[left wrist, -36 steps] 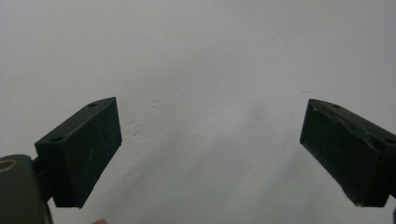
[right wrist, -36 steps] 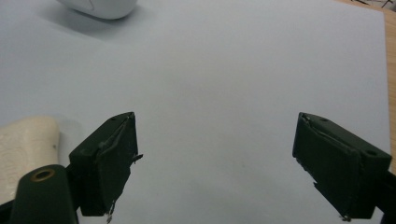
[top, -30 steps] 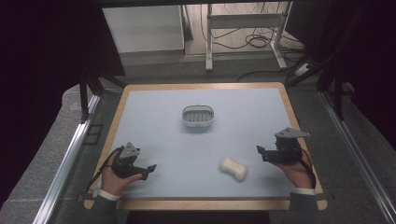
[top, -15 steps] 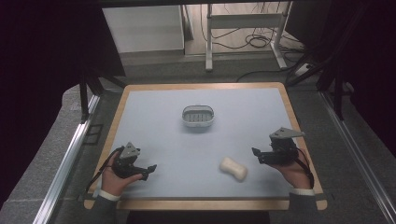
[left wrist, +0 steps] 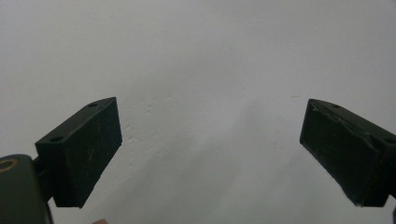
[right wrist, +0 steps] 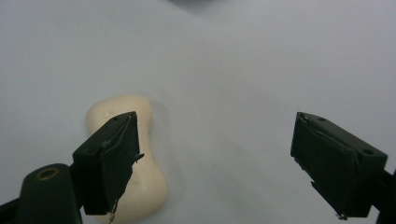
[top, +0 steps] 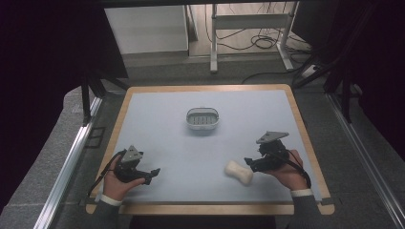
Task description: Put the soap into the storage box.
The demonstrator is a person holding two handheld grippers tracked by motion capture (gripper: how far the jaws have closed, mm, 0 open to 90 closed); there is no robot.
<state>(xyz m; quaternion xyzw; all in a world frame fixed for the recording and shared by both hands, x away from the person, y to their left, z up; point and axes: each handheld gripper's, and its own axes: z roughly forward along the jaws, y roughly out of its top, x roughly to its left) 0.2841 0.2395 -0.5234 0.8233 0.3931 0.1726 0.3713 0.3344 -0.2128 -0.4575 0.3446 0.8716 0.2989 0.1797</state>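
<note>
I have both claws wide and holding nothing, my right claw [top: 249,162] just beside the soap [top: 238,172] on the desk [top: 157,124], the basket [top: 203,119] untouched, so nothing seems done yet.

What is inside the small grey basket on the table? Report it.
The grey basket looks empty: its slotted floor shows, with nothing lying on it. The near wall hides a strip of the floor. The cream soap lies apart, outside it.
</note>
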